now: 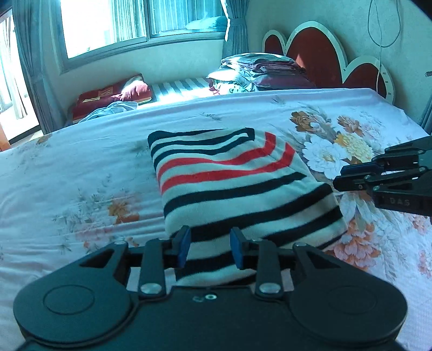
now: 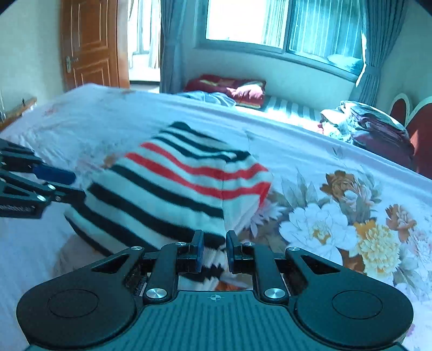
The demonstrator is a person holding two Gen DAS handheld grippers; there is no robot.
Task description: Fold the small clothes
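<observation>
Bedroom, daylight through a wide window (image 1: 108,24) on the far wall, grey-blue curtains either side. Bed with a white floral sheet (image 1: 81,167) fills the foreground; red scalloped headboard (image 1: 313,51) at the far right. A pile of dark folded bedding (image 1: 259,73) sits at the far end near the headboard. A maroon cushion (image 1: 113,94) lies under the window to the far left. Wooden door (image 2: 89,43) at far left in the right wrist view.

Striped garment (image 1: 232,189), white with navy and red bands, lies folded on the sheet, mid-bed, its near edge running toward me.

My left claw (image 1: 210,248): blue pads apart, the garment's near hem lying between them. The gap looks wider than the cloth; not clamped as far as I can see.

My right claw (image 2: 213,252): fingers set closer, a bunched bit of striped fabric lying between them at the near right corner of the garment. Whether the pads press the cloth, I cannot tell. That view is blurred. Each claw shows at the edge of the other's view, level with the garment's sides.
</observation>
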